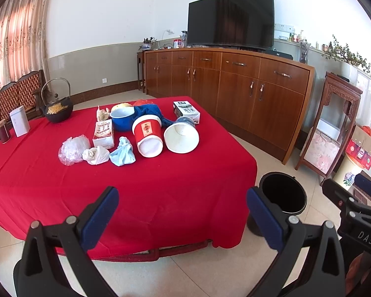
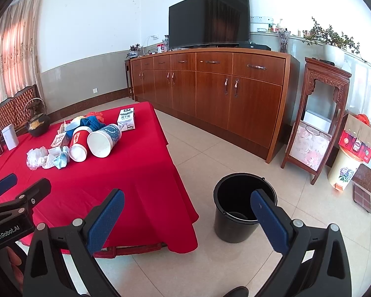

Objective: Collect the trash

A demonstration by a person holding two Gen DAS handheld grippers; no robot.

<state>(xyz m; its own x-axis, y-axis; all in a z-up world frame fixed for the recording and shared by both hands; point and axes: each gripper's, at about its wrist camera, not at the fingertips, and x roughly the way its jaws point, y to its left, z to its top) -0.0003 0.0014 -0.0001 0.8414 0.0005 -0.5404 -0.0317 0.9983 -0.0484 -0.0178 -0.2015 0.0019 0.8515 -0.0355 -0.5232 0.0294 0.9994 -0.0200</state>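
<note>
**Both Grippers Wide and Empty Before a Bench of Litter**

Blue-padded fingers frame the foreground: the left hand-held gripper (image 1: pixel 183 204) is spread wide with nothing between its pads, poised above the near edge of the bench (image 1: pixel 160 198), which is draped in a red cloth. The right hand-held gripper (image 2: pixel 188 209) is likewise fully spread and holds nothing, hanging over the tiled floor with its right finger crossing the mouth of a black bucket (image 2: pixel 235 222) that stands on the floor just off the bench's corner. From the left wrist view that bucket (image 1: pixel 283 193) sits directly beyond the left gripper's right finger, and the right gripper's body shows at the far right edge.

Well ahead of the left gripper, toward the middle of the bench, the trash lies in a loose cluster: a red paper tub (image 1: pixel 148 136) on its side, open mouth toward the camera, touching a larger white paper tub (image 1: pixel 181 137), also tipped over. To their left are a crumpled light-blue wad (image 1: pixel 122 152), a crumpled white plastic bag (image 1: pixel 96 154) and a clear plastic bag (image 1: pixel 73 148), lying side by side. Behind these are a small printed carton (image 1: pixel 104 135), a blue bowl (image 1: pixel 122 120) and a dark-blue knitted cloth (image 1: pixel 149 112), with a black-and-white carton (image 1: pixel 186 111) at the far right of the group. A black iron kettle (image 1: pixel 58 110) stands at the far left.
</note>
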